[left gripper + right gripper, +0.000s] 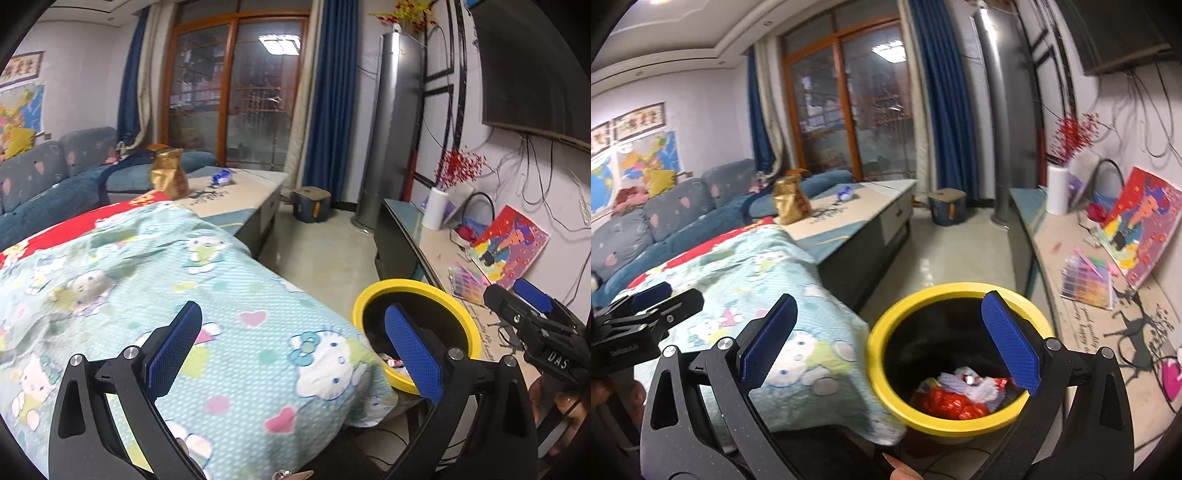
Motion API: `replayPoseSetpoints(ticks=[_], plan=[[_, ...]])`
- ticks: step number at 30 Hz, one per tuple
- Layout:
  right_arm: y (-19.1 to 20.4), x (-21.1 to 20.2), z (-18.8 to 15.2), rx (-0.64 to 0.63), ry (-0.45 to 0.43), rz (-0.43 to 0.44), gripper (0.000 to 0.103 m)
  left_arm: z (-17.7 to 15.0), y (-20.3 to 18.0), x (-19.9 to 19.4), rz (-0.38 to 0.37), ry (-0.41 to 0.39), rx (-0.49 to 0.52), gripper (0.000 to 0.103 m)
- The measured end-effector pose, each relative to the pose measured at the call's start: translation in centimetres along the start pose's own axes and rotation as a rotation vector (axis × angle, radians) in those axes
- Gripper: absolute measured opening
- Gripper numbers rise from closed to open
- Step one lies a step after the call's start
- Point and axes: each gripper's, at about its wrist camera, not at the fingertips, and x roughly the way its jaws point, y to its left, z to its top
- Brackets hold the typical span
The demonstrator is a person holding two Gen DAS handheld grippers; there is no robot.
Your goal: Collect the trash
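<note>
A yellow-rimmed black bin (886,328) stands on the floor beside a table under a Hello Kitty cloth (746,273). Red and white wrappers (960,393) lie at its bottom. My right gripper (890,347) is open and empty, just above the bin's mouth. My left gripper (291,350) is open and empty over the cloth's near corner (229,295), with the bin (469,321) at its right finger. A gold bag (166,173) and a blue wrapper (221,178) sit on the far coffee table; both also show in the right wrist view, the bag (790,203) and the wrapper (846,192).
A blue sofa (44,184) runs along the left. A low TV cabinet (1071,266) on the right carries a white vase (1057,190), a painting (1145,225) and colour cards (1086,280). A grey tower unit (391,129) and a blue stool (310,205) stand at the back. Bare floor (942,258) lies between.
</note>
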Motion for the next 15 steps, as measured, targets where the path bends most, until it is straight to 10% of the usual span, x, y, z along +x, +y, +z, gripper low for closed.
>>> replayPoseSetpoints(ticks=[15], plan=[[4.9, -3.0, -1.6, -0.103, -0.204, 0.004, 0.092, -1.7, 3.2, -4.5, 0.062, -0.14, 0.014, 0.097]])
